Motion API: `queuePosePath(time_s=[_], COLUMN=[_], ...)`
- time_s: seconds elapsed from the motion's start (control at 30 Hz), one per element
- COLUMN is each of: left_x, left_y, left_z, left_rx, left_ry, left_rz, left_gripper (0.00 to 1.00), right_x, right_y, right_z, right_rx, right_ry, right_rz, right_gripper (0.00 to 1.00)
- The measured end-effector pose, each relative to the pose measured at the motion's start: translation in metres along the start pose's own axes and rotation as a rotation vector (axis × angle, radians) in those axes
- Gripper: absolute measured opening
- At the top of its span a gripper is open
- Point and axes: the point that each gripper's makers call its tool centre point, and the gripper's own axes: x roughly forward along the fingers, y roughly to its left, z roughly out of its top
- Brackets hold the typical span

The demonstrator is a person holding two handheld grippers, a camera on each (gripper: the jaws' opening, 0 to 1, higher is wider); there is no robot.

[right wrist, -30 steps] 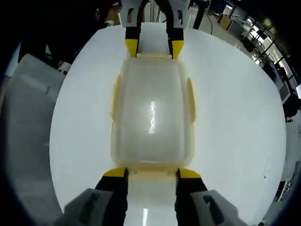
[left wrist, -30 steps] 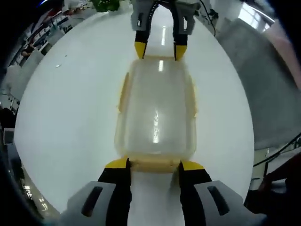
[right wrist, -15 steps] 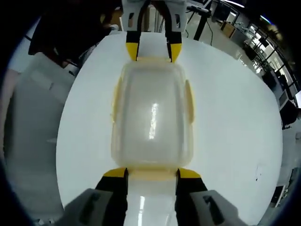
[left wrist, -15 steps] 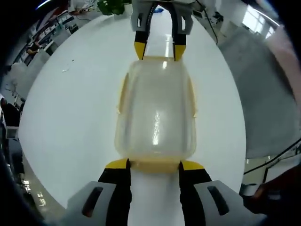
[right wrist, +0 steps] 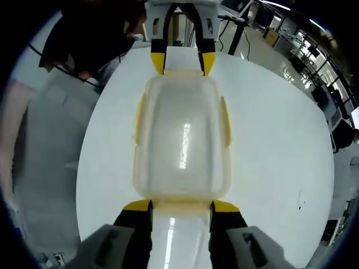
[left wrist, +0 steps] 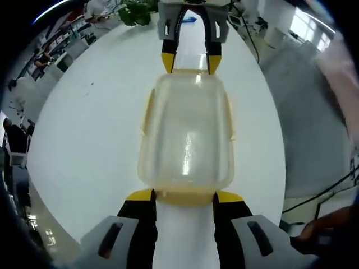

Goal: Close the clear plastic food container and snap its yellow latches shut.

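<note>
1. Left gripper view: clear plastic food container (left wrist: 186,134) lies lid-on on the round white tabletop (left wrist: 84,129), its long axis running straight away from the camera.
2. Left claw (left wrist: 184,195) sits at the container's near short end, yellow tips touching either side of the near yellow latch (left wrist: 185,196). Jaws stand apart with the latch between them; cannot tell whether they squeeze it.
3. Right claw (left wrist: 190,63) comes in from beyond the container's far end, its yellow tips spread apart and touching the far edge of the lid.
4. Yellow side latches (left wrist: 147,109) run along both long sides of the container; they look folded against the walls, but whether they are snapped is not clear.
5. Right gripper view: same container (right wrist: 180,140) seen from the opposite end, on the same tabletop (right wrist: 269,140), lid on, glare streak down the middle.
6. Right claw (right wrist: 180,206) brackets the latch (right wrist: 180,207) at the container's near end, jaws apart.
7. Left claw (right wrist: 179,61) at the container's far end, tips apart on the rim.
8. Green plant (left wrist: 134,8) past the tabletop edge, beyond the container's far end.
9. Person in dark clothes (right wrist: 90,33) stands beside the tabletop, off the container's far left corner.
</note>
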Motion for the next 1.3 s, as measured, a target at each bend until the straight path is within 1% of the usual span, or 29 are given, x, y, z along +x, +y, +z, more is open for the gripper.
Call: queuePosePath(time_s=[0.1, 0.17, 0.3, 0.47, 0.67, 0.73, 0.93, 1.3], left_x=[0.0, -0.001, 0.001, 0.004, 0.01, 0.012, 0.017, 0.033], left_y=[0.0, -0.001, -0.003, -0.006, -0.009, -0.012, -0.014, -0.021], left_z=[0.009, 0.017, 0.028, 0.048, 0.07, 0.078, 0.096, 0.137], left_rx=[0.01, 0.012, 0.022, 0.03, 0.039, 0.042, 0.055, 0.07], left_ry=[0.008, 0.0, -0.006, -0.015, -0.03, -0.04, -0.056, -0.08], left_rz=[0.004, 0.001, 0.001, 0.002, -0.002, -0.022, -0.024, -0.032], left_gripper=[0.37, 0.37, 0.37, 0.37, 0.37, 0.37, 0.37, 0.37], right_x=[-0.004, -0.006, -0.013, -0.022, -0.034, -0.037, -0.042, -0.051], right_y=[0.0, 0.0, 0.002, 0.004, 0.007, 0.009, 0.012, 0.019], right_z=[-0.006, -0.013, -0.025, -0.041, -0.062, -0.069, -0.087, -0.13], right_rx=[0.006, 0.002, 0.009, 0.012, 0.021, 0.021, 0.034, 0.056], right_ry=[0.003, 0.017, 0.023, 0.039, 0.056, 0.062, 0.073, 0.121], right_rz=[-0.001, -0.002, 0.001, -0.002, -0.007, -0.002, -0.004, -0.005], right_gripper=[0.37, 0.37, 0.37, 0.37, 0.37, 0.37, 0.37, 0.37])
